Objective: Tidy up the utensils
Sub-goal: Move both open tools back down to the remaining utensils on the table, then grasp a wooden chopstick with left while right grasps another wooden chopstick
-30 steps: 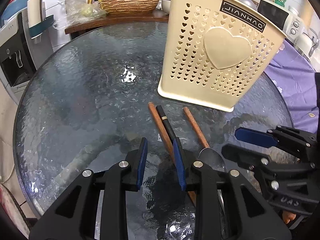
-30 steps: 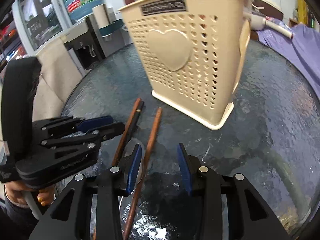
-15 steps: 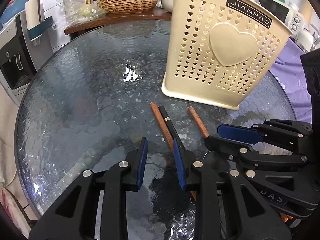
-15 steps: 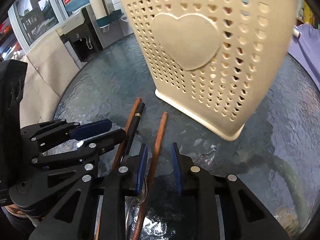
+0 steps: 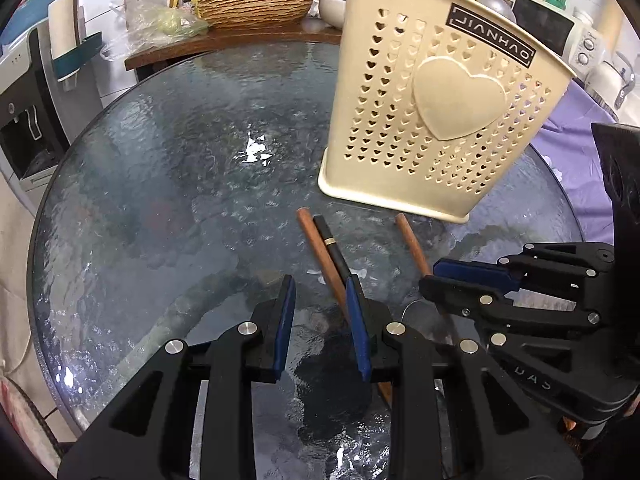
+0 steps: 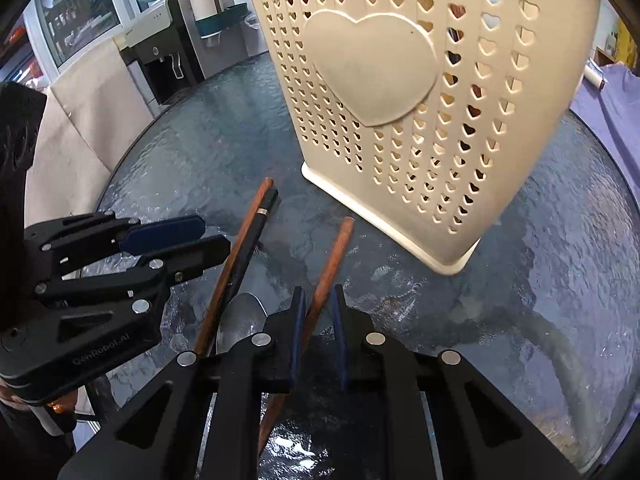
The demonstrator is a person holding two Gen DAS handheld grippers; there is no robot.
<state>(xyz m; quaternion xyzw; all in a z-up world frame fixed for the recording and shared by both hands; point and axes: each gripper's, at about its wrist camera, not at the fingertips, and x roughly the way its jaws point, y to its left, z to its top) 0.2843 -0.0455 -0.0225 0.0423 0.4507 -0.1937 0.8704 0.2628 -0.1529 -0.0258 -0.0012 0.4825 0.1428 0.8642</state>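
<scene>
A cream holder (image 5: 440, 112) (image 6: 400, 100) with heart-shaped holes stands on the round glass table (image 5: 160, 200). In front of it lie a lone brown chopstick (image 5: 412, 244) (image 6: 332, 264), a second brown chopstick (image 5: 312, 236) beside a black one (image 5: 334, 250), and a metal spoon (image 6: 240, 320). My right gripper (image 6: 318, 292) (image 5: 436, 276) is low over the table and its jaws are closing around the lone brown chopstick, with a thin gap still showing. My left gripper (image 5: 320, 308) (image 6: 212, 236) stands open, its right finger over the chopstick pair.
A wooden counter with a woven basket (image 5: 256, 4) is behind the table. A water dispenser (image 5: 24, 120) stands at the left and a purple cloth (image 5: 572, 140) at the right. Handles rise from the holder's top.
My right gripper has moved closer to the holder and narrowed its jaws around the lone brown chopstick. The left gripper has stayed put.
</scene>
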